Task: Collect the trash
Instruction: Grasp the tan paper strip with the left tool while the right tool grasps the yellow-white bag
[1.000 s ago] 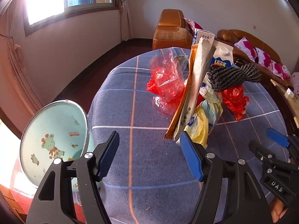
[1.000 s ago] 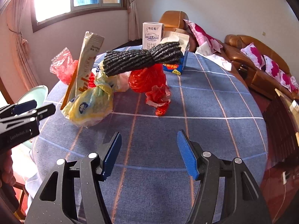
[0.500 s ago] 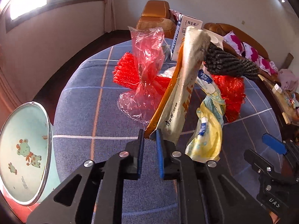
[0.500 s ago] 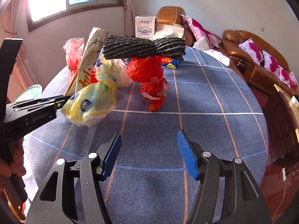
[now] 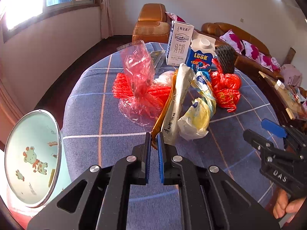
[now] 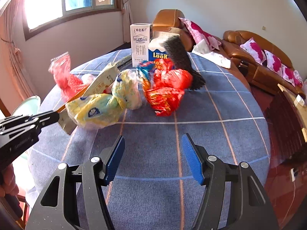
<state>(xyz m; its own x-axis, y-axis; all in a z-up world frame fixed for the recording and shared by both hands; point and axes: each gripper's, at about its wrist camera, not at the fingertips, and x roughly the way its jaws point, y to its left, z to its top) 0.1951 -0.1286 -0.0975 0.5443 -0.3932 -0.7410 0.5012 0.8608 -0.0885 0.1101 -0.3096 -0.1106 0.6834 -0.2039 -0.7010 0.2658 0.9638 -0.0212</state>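
A pile of trash lies on the round table with the blue checked cloth (image 5: 86, 115). My left gripper (image 5: 153, 140) is shut on the near end of a long beige-and-orange wrapper (image 5: 178, 95), which slants up into the pile. Beside it are a knotted yellow plastic bag (image 5: 197, 118), a red plastic bag (image 5: 226, 88), a clear reddish bag (image 5: 138, 80) and black netting (image 5: 225, 59). In the right wrist view my right gripper (image 6: 153, 157) stands open over bare cloth, short of the yellow bag (image 6: 99, 109) and red bag (image 6: 168, 92). The left gripper (image 6: 55, 117) grips the wrapper (image 6: 99, 84) there.
A white milk carton (image 5: 179, 44) and a blue carton (image 5: 201, 53) stand upright behind the pile. A pale green bin with a cartoon giraffe (image 5: 32, 157) sits off the table's left edge. Brown sofas (image 6: 259, 57) with pink cushions line the far wall.
My left gripper went from open to shut on the wrapper's near end. The wrapper now leans lower, and the black netting has tipped from lying level on the pile to slanting behind the red bag.
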